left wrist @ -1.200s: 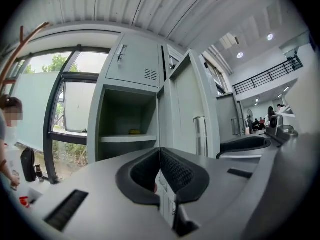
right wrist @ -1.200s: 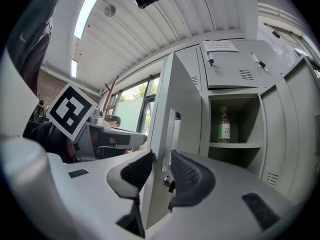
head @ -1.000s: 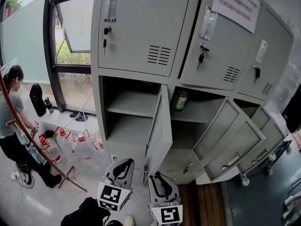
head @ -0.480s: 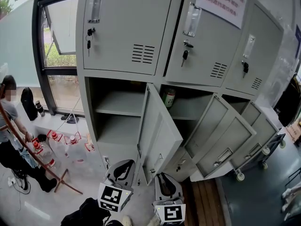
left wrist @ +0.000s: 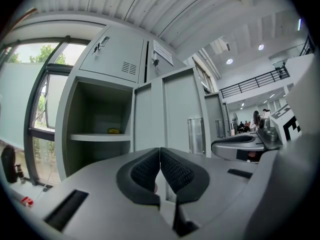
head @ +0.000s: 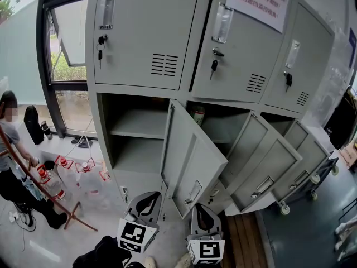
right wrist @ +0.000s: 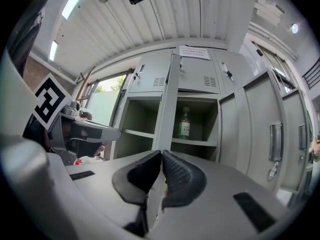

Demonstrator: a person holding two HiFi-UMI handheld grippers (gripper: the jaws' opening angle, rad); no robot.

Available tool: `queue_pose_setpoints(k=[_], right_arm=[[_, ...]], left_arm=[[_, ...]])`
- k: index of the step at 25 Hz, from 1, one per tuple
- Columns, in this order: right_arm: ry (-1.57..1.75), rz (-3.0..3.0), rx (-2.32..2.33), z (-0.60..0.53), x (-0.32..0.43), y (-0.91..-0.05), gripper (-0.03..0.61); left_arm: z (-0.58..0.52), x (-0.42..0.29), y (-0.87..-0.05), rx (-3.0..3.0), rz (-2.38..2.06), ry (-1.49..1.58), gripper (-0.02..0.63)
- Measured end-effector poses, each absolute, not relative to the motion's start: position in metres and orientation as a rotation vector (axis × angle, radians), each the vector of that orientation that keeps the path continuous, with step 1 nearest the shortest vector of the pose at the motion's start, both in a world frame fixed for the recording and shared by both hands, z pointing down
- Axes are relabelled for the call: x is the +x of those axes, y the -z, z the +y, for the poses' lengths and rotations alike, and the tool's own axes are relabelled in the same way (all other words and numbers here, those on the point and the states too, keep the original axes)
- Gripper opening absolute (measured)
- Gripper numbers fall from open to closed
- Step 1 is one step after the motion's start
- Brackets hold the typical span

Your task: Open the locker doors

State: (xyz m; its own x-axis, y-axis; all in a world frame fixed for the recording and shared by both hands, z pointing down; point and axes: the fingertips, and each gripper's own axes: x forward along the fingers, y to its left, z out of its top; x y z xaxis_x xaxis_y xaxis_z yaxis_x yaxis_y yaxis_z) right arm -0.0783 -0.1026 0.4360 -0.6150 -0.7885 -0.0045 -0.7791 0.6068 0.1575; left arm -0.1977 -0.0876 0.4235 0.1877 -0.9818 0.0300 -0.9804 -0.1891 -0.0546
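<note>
Our left gripper (head: 146, 201) is closed up tight, empty. Right gripper (head: 203, 212) jaws have just been closing, nothing in them. The open locker door (head: 189, 158) stands just ahead of both.

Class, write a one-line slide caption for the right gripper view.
The right claw, just closed on nothing, faces the open lower lockers; a bottle stands inside one.

Locker doors (head: 145, 32) matt grey-painted metal; notice (head: 257, 1) white paper.
</note>
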Motion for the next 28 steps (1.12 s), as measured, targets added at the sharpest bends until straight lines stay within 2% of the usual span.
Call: queue_pose_setpoints(k=[21,28], right_arm=[[0.225,-2.780,1.367,-0.102,-0.072,-0.426,0.029],[0.279,-2.828,1.293,-0.085,-0.092,-0.417,0.017]], left_arm=[[-0.087,-0.199,-0.421,-2.394,1.988,0.082,0.025],[-0.081,-0.207,-0.417,-2.374,2.001,0.077,0.025]])
